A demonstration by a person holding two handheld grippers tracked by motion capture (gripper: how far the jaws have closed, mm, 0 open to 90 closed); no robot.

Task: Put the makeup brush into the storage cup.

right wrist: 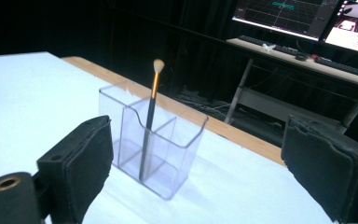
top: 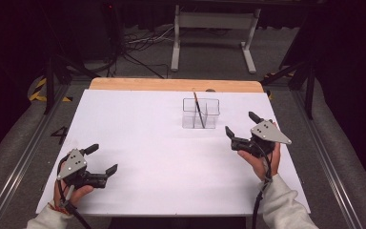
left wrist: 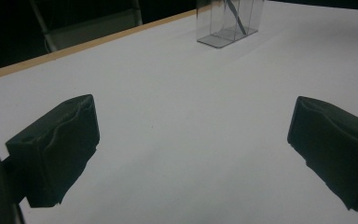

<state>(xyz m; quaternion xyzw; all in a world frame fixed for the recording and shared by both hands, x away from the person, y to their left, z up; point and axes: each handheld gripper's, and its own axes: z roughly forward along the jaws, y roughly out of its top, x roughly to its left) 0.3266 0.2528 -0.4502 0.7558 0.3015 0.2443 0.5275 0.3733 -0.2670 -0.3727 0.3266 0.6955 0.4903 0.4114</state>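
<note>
**A Brush in a Clear Box**

My right hand-held gripper (top: pixel 240 128) is spread wide and holds nothing. It hangs just beside the clear box (top: pixel 200 113), a little nearer to me. Its camera looks right at the box, so I think this is the hand that will do the work.

The brush (right wrist: pixel 149 125) stands inside the clear box (right wrist: pixel 156 140). It leans on the little wall in the middle, so it tips a bit and does not fall. The soft tip points up and the handle rests at the bottom. That keeps the soft part clean and easy to see.

The box sits on the white counter (top: pixel 138 143), toward the far side, close to the wooden edge.

My left hand-held gripper (top: pixel 101 159) is wide too, and empty. It waits low near my side of the counter, well apart from the box, so it stays out of the way.

If I go for the brush, I must pinch the thin handle softly, or the light box could tip over.
</note>
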